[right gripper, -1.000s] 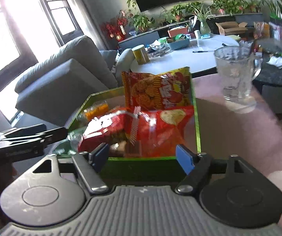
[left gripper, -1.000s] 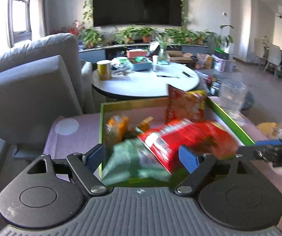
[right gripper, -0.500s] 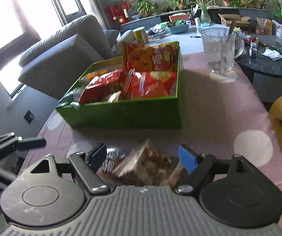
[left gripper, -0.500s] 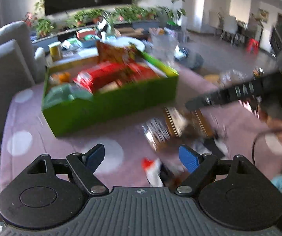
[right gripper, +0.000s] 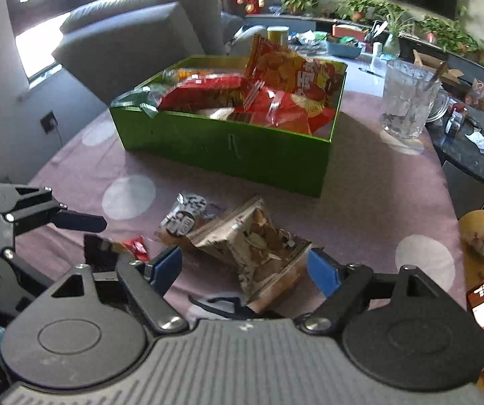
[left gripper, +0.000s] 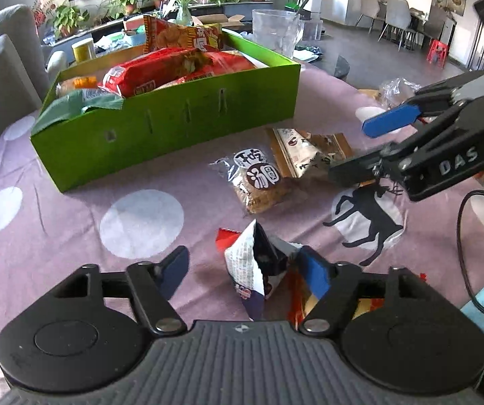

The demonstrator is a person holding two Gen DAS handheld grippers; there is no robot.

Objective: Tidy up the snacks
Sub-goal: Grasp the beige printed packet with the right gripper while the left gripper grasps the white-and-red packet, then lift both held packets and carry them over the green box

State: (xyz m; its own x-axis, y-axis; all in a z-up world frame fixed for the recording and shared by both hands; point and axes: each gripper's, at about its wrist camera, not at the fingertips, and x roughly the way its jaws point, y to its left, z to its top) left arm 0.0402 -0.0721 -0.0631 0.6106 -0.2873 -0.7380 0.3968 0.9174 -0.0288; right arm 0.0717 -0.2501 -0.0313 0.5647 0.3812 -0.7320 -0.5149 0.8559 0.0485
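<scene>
you've pulled both grippers back from the green box (left gripper: 174, 128); left gripper (left gripper: 245, 270) and right gripper (right gripper: 243, 266), jaws wide, now face loose snack packets (left gripper: 262, 182) on the surface.

Box (left gripper: 174, 125) was bright green, holding red packets (left gripper: 161, 71). Table (left gripper: 73, 236) cloth was mauve with white dots. Claw fingertips (right gripper: 322, 275) were blue.

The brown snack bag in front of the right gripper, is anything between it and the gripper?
Nothing visible. The right gripper is open with the brown snack bag lying directly between its fingers; the clear cookie packet sits beyond, toward the green box.
</scene>
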